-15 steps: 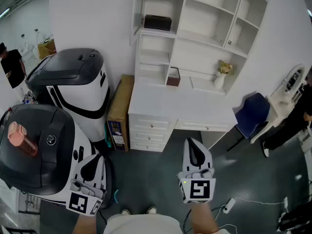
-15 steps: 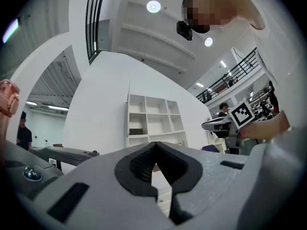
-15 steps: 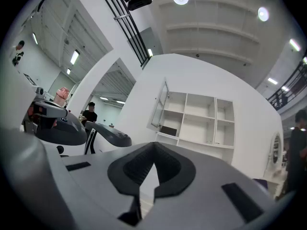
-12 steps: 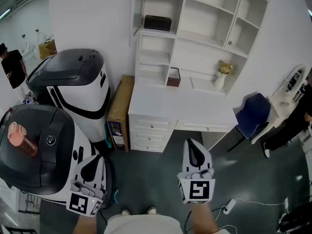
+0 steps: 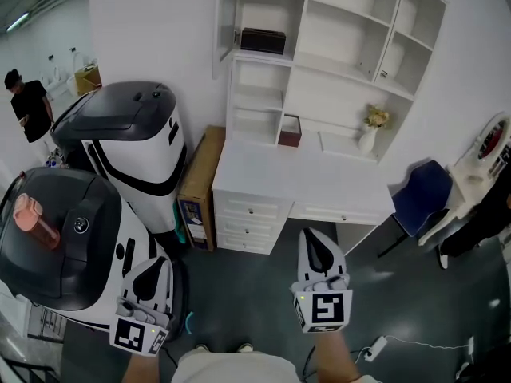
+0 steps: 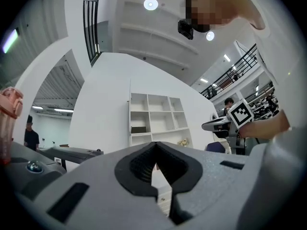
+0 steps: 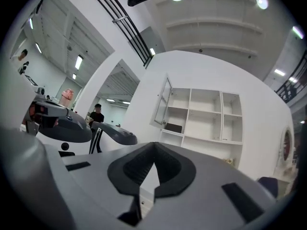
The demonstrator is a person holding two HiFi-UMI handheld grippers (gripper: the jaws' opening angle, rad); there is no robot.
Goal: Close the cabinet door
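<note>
Left tongs [image 5: 152,268] and right tongs [image 5: 318,244] both clenched, nothing gripped, held low in front of the person, well apart from the white cabinet [image 5: 343,22]. Cabinet door [image 5: 217,30] at the cabinet's upper left stands swung out, edge-on in head view, untouched. Dark box [image 5: 263,40] on the shelf just beside it. Worktop [image 5: 295,178] below; black-and-white machines [image 5: 132,146] at left.

I hold my white two-jaw left gripper [image 5: 152,271] and right gripper [image 5: 317,247] near me, pointing forward, both with jaws together and empty.
</note>
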